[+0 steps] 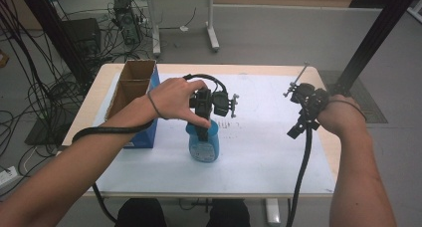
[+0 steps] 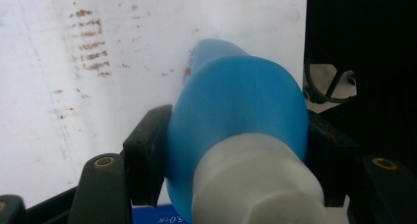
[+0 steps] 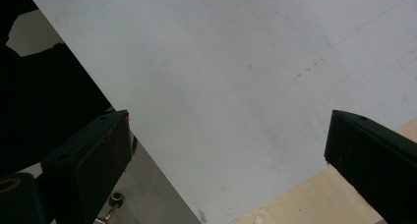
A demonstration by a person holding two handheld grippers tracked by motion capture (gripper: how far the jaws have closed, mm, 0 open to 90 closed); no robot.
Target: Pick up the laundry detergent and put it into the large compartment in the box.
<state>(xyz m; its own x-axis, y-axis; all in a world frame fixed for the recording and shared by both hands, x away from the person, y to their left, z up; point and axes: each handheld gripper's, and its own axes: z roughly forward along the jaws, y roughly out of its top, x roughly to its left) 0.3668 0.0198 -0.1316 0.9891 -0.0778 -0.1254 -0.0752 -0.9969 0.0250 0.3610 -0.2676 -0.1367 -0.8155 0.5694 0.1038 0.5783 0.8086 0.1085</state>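
At the table's left edge: a cardboard box stands open at the top, brown inside with a blue outer side, just beside the white sheet that covers most of the table.
Left forearm: it comes in from the lower left, a black cable trailing under the wrist, and the left hand is wrapped around its tool.
Left gripper: pointed down at the middle of the sheet, its jaws closed on the shoulder of a blue bottle.
Blue bottle: upright on the sheet, right of the box and apart from it, label facing the person; in the left gripper view the blue bottle sits squeezed between the two black pads, white cap nearest the camera (the cap looks blurred this close).
Sheet marks: rows of brownish smudges lie on the sheet beyond the bottle in the left gripper view.
Right side: the right hand holds the right gripper above the sheet's right margin, well apart from the bottle.
Right gripper state: the right gripper has its jaws spread wide with nothing between them, only bare sheet and a strip of wooden table edge below.
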